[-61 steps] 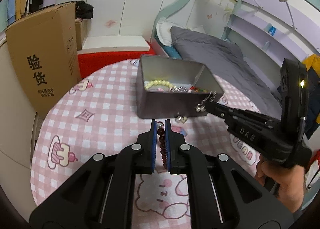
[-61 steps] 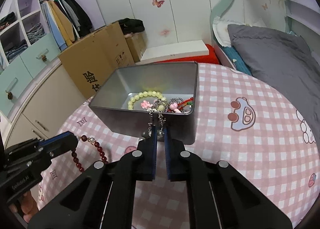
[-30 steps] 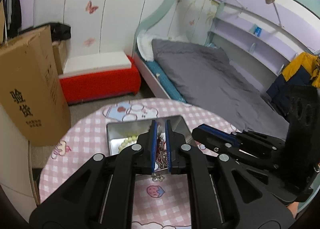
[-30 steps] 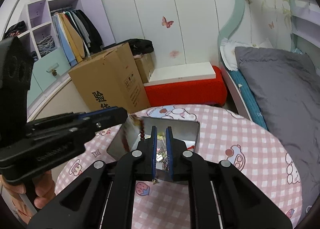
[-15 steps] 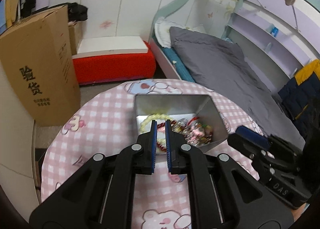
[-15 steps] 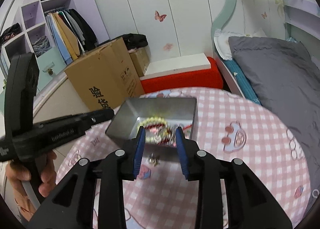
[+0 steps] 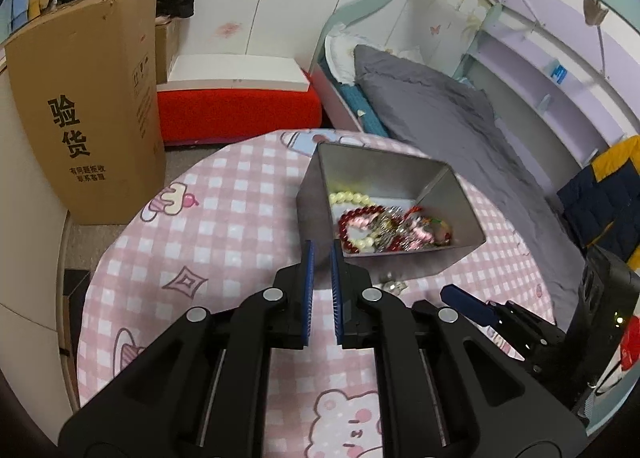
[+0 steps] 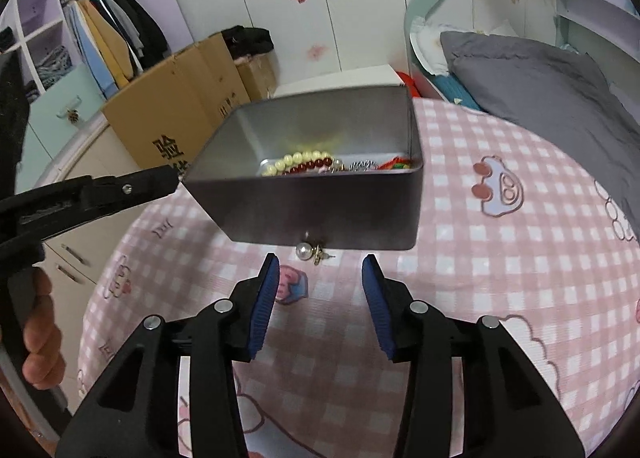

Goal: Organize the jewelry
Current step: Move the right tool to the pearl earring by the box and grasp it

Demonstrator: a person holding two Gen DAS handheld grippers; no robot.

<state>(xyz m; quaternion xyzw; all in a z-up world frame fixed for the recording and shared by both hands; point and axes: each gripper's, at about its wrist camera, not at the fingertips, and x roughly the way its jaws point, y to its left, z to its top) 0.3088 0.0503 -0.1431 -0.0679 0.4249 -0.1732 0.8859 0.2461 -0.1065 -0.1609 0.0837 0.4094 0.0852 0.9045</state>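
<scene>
- While the metal tin (image 8: 320, 198) is sitting on the pink checked tablecloth (image 8: 500, 258), the right gripper (image 8: 319, 298) is hovering just in front of its near wall, fingers spread wide w/ nothing between them.
- A pearl earring (image 8: 310, 252) is lying on the cloth right against the tin's near wall, just ahead of the right gripper's blue pads (image 8: 262, 306), not touching them.
- The left gripper (image 7: 321, 286) is hanging near the tin's left front corner, pads almost together w/ a thin gap, holding nothing.
- Inside the tin: a red bead bracelet (image 7: 352, 226), a cream bead bracelet (image 7: 348, 198) and a tangle of other bits are piling up on the bottom.
- A cardboard box (image 7: 88, 106) is standing on the floor left of the table; a grey bed (image 7: 432, 114) is showing behind.
</scene>
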